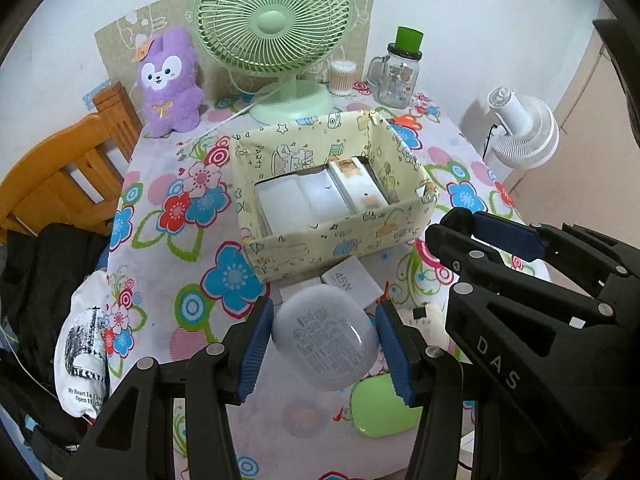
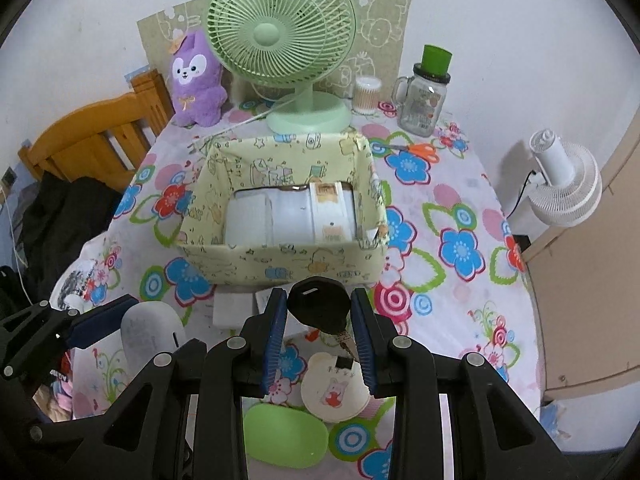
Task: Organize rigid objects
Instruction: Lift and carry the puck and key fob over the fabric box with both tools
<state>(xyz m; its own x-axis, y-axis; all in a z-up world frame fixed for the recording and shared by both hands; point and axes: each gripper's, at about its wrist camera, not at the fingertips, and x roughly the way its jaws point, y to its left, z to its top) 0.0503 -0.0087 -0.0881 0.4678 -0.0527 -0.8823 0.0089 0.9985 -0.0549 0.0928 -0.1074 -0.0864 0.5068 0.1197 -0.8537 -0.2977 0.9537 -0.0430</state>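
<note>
My left gripper [image 1: 325,334] is shut on a pale lilac rounded case [image 1: 326,336], held above the flowered tablecloth; the same case [image 2: 150,334] shows at the lower left of the right wrist view. My right gripper [image 2: 320,330] is shut on a black-headed key [image 2: 319,307] with a round cream tag [image 2: 335,394] hanging below it. The right gripper [image 1: 476,232] also appears at the right of the left wrist view. A yellow patterned box [image 1: 332,240] [image 2: 280,264] stands just beyond both grippers, with white boxes [image 1: 320,198] lying inside.
On the cloth below lie a green oval case [image 1: 382,406] [image 2: 286,434] and a white 45W charger [image 1: 352,282]. At the back stand a green fan [image 1: 276,32], purple plush [image 1: 170,80], glass jar [image 1: 398,76], cotton-swab tub [image 1: 342,76] and orange scissors [image 2: 420,148]. A wooden chair [image 1: 60,172] is at the left.
</note>
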